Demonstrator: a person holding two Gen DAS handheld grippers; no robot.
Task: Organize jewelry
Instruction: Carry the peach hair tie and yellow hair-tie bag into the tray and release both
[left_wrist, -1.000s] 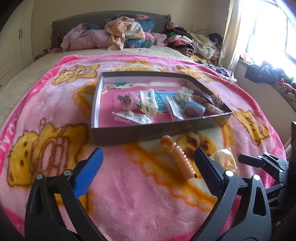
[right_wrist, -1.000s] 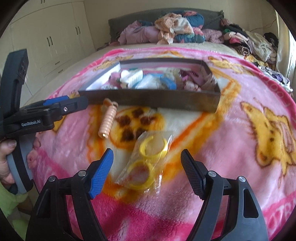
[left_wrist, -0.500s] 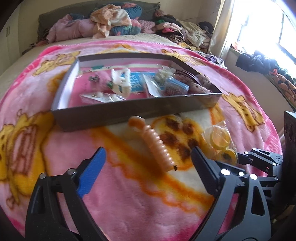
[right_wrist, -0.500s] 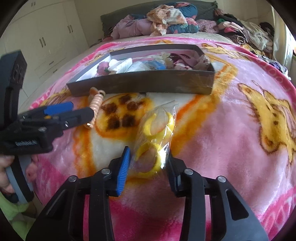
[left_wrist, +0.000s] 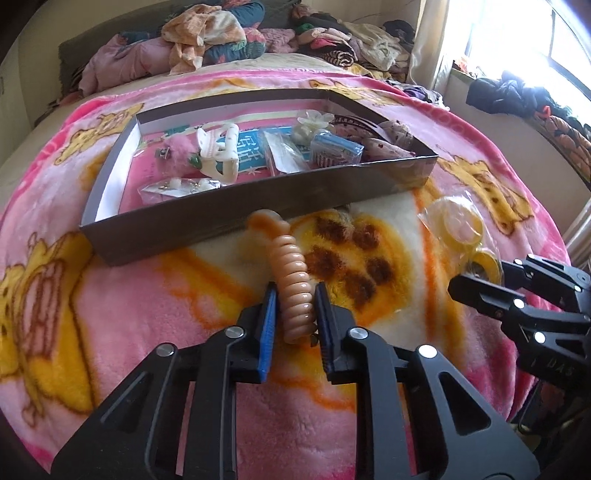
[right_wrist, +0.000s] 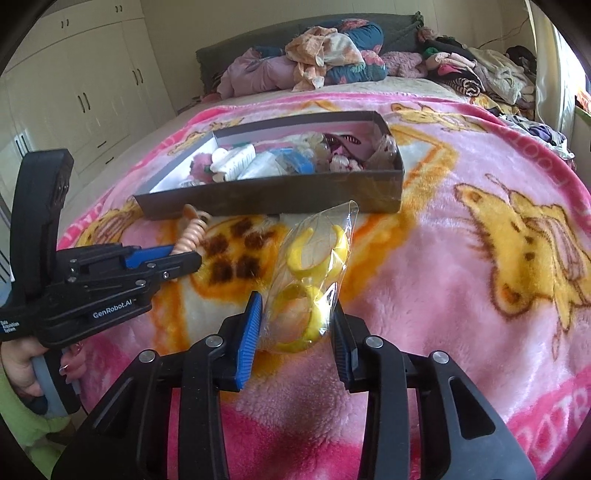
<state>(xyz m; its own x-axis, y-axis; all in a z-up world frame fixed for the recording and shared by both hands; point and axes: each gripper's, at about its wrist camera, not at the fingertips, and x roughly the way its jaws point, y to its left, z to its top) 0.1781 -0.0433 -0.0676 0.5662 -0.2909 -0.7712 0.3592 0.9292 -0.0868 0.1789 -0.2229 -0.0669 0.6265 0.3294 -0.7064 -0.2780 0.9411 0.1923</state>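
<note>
Left wrist view: left gripper (left_wrist: 293, 314) clamped on the near end of a peach spiral hair clip (left_wrist: 290, 280), pads pressing both sides, jaws just snapped closed around it. Rest of the clip stretched out toward the grey box (left_wrist: 207, 225), far end almost touching the box's near wall. Lying on a pink cartoon blanket (left_wrist: 129, 306) spread over the bed, right by a brown-spotted print.

Inside the box: white claw clip (left_wrist: 218, 155), pink fluffy piece (left_wrist: 177, 153), blue packet (left_wrist: 336, 149), white flower piece (left_wrist: 314, 120), a few clear sachets. Pretty crowded in there tbh.

Right of the spiral clip, also just in front of the box: clear bag of yellow rings (left_wrist: 456, 229), with the right gripper (left_wrist: 480, 284) poking in from the side at its near end.

Right wrist view: right gripper (right_wrist: 295, 321) squeezing that bag of yellow rings (right_wrist: 314, 273) from both sides, pads against the plastic. Bag's top corner sticking up, overlapping the box (right_wrist: 273, 195) wall in view. Can't tell if bag is lifted off the blanket (right_wrist: 443, 266) or not.

Left gripper (right_wrist: 184, 258) over to the left of the bag, held by a hand (right_wrist: 26, 365), spiral clip (right_wrist: 192, 232) sticking out of it toward the box. Clothes pile (right_wrist: 332, 62) way behind the box, by the headboard.
</note>
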